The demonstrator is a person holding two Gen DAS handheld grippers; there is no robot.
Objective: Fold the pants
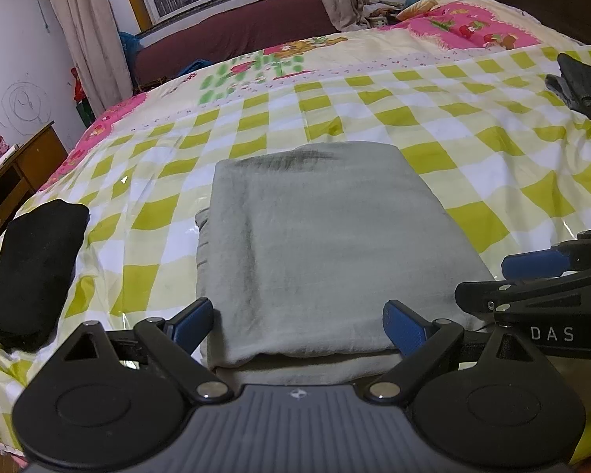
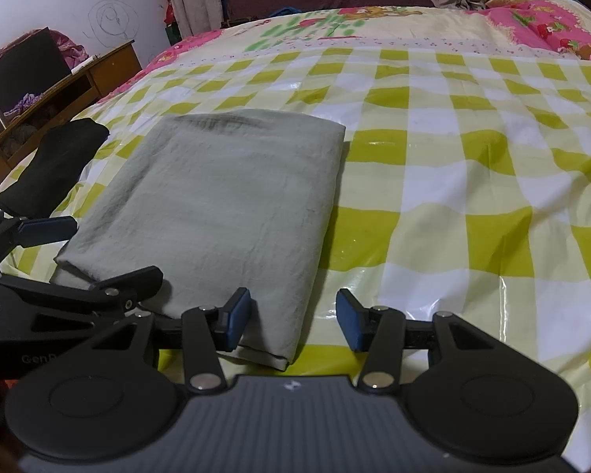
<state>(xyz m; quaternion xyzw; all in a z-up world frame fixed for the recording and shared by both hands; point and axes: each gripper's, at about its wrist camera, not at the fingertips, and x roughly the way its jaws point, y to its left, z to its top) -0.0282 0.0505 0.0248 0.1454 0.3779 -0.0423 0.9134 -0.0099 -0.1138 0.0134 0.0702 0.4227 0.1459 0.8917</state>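
The grey-green pants (image 1: pixel 327 244) lie folded into a flat rectangle on the checked cover; they also show in the right wrist view (image 2: pixel 220 201). My left gripper (image 1: pixel 297 325) is open, its blue pads on either side of the near edge of the pants, holding nothing. My right gripper (image 2: pixel 293 321) is open and empty, over the near right corner of the pants. The right gripper shows at the right edge of the left wrist view (image 1: pixel 547 272), and the left one at the left edge of the right wrist view (image 2: pixel 47 236).
The pants lie on a bed with a yellow and white checked plastic cover (image 2: pixel 453 181). A folded black garment (image 1: pixel 31 272) lies at the left edge. A dark grey garment (image 1: pixel 587 82) lies at the far right. A wooden desk (image 2: pixel 59 86) stands left of the bed.
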